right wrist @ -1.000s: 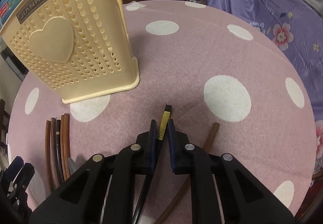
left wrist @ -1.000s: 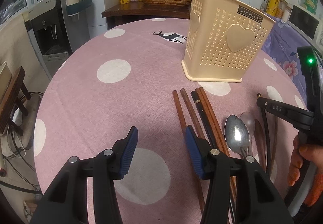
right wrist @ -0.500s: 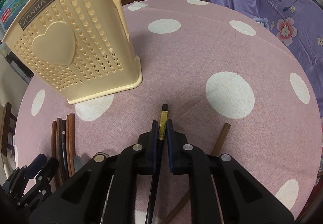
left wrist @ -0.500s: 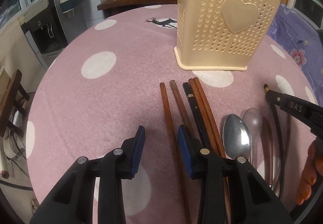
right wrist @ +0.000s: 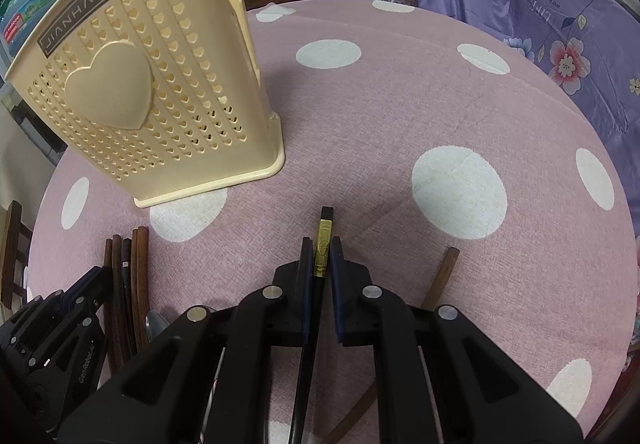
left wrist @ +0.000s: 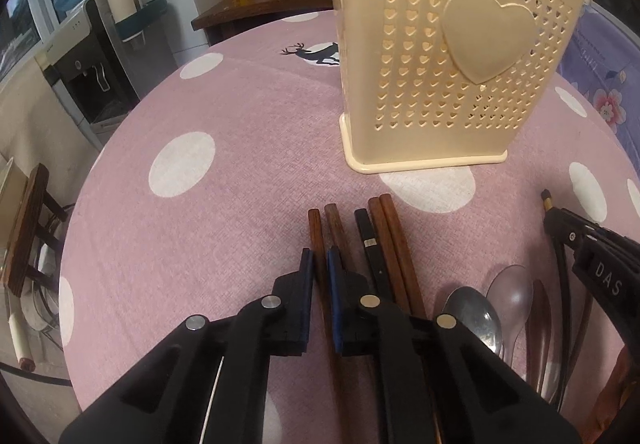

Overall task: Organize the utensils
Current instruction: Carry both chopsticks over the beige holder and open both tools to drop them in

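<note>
Both hand-held grippers pinch one chopstick each, near the basket.

My left hand-held gripper (left wrist: 318, 264) is closed on the far-left brown chopstick (left wrist: 314, 222), which seems to lie flat on the pink table (left wrist: 240, 116). My right hand-held gripper (right wrist: 319, 252) is clamped on the black chopstick with a gold band (right wrist: 323, 240), its tip pointing to 12 o'clock. The cream basket (left wrist: 448, 56) stands upright at about 1 o'clock from my left hand and 10 o'clock from my right. Other chopsticks (left wrist: 384, 228) lie just beside the brown one, and two spoons (left wrist: 476, 316) sit at 3 o'clock. I think the sticks could tip down or slip, because I hold them near one end. The left one could also drag its neighbours. Both hands going to the basket together might bump.
</note>
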`<act>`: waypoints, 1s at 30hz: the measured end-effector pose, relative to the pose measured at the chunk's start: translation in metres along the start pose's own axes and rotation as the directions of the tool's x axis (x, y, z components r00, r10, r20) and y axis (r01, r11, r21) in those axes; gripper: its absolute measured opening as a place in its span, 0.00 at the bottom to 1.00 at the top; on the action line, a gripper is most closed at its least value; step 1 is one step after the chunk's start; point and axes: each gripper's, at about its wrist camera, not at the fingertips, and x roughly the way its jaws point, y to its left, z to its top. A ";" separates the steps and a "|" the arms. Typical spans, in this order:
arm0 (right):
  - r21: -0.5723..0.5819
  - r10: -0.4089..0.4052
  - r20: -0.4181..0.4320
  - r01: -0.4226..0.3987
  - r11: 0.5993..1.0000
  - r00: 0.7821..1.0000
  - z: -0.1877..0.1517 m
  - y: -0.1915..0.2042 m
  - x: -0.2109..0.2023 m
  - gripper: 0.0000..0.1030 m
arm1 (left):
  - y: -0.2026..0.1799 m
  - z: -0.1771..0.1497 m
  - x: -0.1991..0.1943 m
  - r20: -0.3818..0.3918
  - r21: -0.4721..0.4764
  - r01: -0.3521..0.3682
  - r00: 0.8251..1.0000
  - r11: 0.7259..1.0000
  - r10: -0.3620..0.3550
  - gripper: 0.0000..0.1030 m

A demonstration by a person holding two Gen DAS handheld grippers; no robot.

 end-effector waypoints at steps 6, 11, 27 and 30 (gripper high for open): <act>0.010 0.054 0.053 -0.054 0.998 0.997 0.002 -0.005 -0.015 0.09 | 0.007 -0.001 -0.003 0.005 -0.027 0.038 0.999 0.999 -0.038 0.08; -0.004 0.135 0.136 -0.135 0.991 0.982 0.001 -0.013 -0.049 0.09 | 0.023 -0.002 -0.032 0.086 -0.074 0.111 0.991 0.991 -0.105 0.07; -0.204 0.367 0.387 -0.310 0.929 0.846 -0.025 -0.051 -0.203 0.07 | 0.079 -0.011 -0.160 0.367 -0.085 0.319 0.891 0.944 -0.268 0.07; -0.241 0.372 0.396 -0.296 0.924 0.839 -0.030 -0.049 -0.210 0.07 | 0.080 -0.015 -0.168 0.387 -0.071 0.313 0.884 0.947 -0.263 0.07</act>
